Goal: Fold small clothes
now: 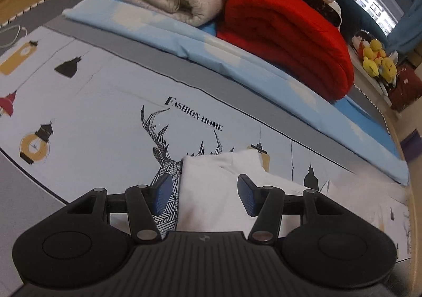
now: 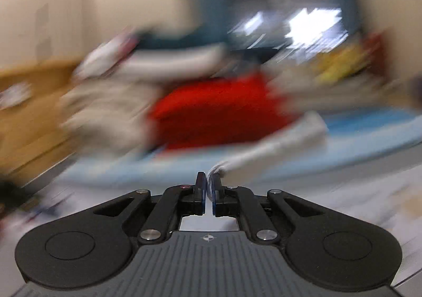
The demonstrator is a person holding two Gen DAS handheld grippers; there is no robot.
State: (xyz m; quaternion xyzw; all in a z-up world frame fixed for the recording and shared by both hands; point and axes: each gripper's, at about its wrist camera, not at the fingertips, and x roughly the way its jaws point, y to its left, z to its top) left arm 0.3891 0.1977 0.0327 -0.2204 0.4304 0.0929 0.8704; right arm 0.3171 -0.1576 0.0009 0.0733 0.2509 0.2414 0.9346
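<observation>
left gripper spread over white garment; right gripper pinching its blurred edge

I see a small white garment lying on the printed bedsheet, near in the left wrist view, just right of the deer print; it looks soft and rumpled, with a raised fold at its far edge; in the blurred right wrist view a pale cloth strip stretches up to the right.
</observation>
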